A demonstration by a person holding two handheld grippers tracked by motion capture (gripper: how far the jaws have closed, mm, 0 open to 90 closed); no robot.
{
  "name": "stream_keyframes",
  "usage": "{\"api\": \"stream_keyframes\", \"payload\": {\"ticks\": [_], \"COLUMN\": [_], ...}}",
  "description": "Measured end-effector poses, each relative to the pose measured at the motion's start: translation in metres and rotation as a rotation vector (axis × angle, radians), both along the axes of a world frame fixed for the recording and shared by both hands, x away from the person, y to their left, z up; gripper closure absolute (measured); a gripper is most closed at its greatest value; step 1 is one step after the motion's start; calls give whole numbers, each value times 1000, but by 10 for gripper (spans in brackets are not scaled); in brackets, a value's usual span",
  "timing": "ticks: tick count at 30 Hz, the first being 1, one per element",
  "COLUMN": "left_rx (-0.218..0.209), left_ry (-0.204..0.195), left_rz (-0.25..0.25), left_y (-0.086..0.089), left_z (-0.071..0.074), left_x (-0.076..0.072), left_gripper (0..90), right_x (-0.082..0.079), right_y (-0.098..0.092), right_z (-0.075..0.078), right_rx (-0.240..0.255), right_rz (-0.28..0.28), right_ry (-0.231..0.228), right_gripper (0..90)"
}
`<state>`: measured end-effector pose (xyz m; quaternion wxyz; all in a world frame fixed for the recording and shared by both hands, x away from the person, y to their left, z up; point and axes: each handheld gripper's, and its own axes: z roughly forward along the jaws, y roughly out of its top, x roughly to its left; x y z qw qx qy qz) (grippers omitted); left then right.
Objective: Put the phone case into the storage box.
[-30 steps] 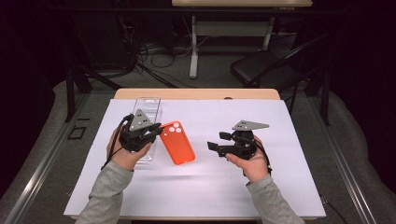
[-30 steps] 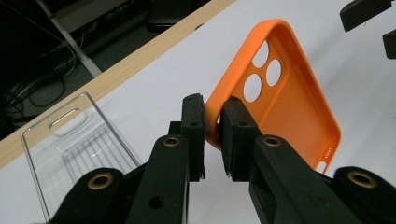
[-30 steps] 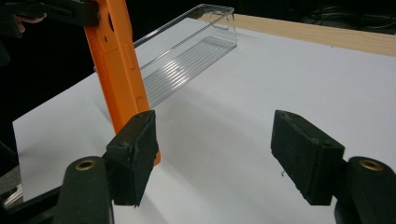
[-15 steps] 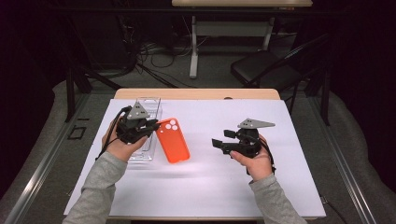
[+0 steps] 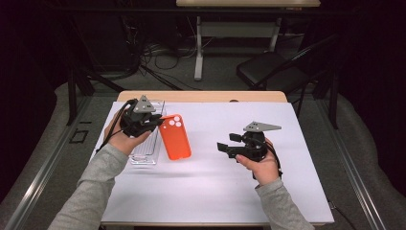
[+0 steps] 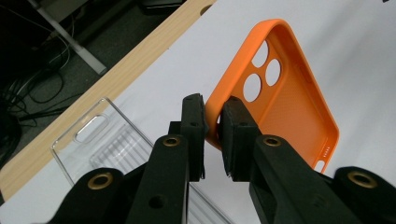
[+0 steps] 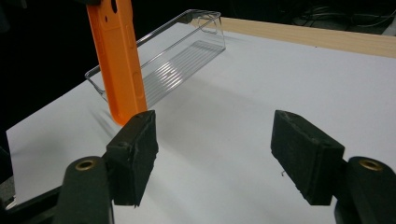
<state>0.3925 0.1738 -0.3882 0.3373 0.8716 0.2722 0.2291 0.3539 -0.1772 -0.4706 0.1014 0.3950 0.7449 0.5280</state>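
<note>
So the left gripper point(image 5: 152, 122) is clamped tight on the orange phone case point(image 5: 174, 137), pads pinching the thin side wall right by the corner with the three camera holes. In the left gripper view the pads point(image 6: 236, 135) sit either side of that rim, basically closed all the way. The case hangs tilted off the white table point(image 5: 215, 191), near its far left corner, next to the clear plastic tray point(image 5: 146, 155) that lies along the left edge. The right gripper point(image 5: 225, 148) holds nothing, jaws spread wide, hovering over the middle-right of the table and pointing toward the case, well apart from it.
</note>
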Motion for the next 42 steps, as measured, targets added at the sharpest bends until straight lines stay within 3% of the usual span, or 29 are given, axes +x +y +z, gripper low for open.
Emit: {"api": "stream_keyframes", "payload": {"ticks": [5,17,22,29,42], "left_rx": [-16,43,56,79,119], "left_ry": [0,-32,-79,-84,-116], "left_rz": [-15,-27,-44,-36,-38], "left_y": [2,8,13,20,26], "left_z": [4,13,12,15,20], "left_x": [8,25,32,41,55], "left_gripper": [808,807,807,807,807], "right_x": [0,0,1,1,1], "right_y": [-1,-3,-3,-3,-3], "right_z": [0,0,0,0,-1], "right_rx": [3,-2,3,0,-33], "right_rz": [-2,-10,-14,-15,-36], "right_ry": [0,5,2,2,1], "right_gripper": [315,315,315,313,192]}}
